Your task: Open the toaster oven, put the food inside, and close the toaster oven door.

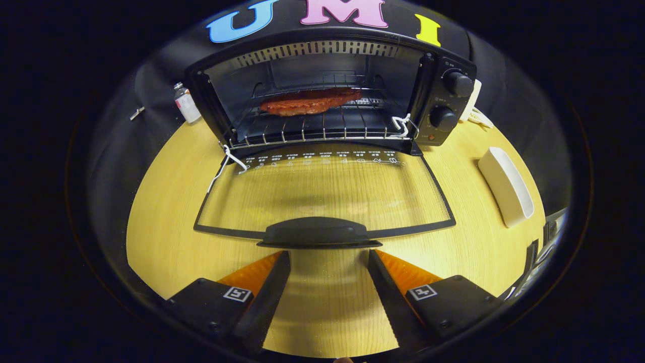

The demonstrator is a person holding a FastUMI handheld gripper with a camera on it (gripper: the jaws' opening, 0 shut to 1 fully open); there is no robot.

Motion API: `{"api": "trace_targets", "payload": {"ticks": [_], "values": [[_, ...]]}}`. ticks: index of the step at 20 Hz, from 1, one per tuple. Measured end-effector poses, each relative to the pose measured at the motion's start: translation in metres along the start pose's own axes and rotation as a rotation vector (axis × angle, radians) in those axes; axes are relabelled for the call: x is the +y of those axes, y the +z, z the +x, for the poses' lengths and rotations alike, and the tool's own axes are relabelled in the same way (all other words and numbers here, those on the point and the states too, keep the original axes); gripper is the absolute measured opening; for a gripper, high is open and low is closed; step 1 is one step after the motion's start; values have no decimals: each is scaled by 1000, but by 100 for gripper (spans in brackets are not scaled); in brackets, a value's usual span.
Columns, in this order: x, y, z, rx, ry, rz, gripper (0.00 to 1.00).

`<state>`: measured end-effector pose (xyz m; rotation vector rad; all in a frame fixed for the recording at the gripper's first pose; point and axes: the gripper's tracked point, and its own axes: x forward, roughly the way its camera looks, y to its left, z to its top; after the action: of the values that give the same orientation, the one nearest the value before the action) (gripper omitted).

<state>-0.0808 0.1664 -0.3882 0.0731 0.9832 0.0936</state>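
The gripper (328, 257) was held wide, with nothing in it, just before the handle (318, 232) of the door (322, 191). The door lay flat. The food (310, 102) was seen on the rack (322, 126) inside the oven (443, 96).

— The table (166, 237) looks like pale wood with a fine straight grain, matt. The toaster oven (322, 91)?

— Dark, slightly glossy casing, a thin metal wire rack (322, 132), a clear glass door (325, 194) with a matt plastic handle (317, 233).

— The white tray (505, 185)?

— Smooth, probably plastic; hard to tell. The gripper (328, 254) fingers, spread apart, look matt.
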Motion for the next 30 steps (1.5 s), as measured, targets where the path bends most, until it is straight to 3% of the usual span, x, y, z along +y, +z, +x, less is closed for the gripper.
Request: {"api": "trace_targets", "payload": {"ticks": [12, 30], "values": [[2, 20, -35, -81, 47, 2, 98], [12, 105, -86, -335, 71, 35, 99]]}}
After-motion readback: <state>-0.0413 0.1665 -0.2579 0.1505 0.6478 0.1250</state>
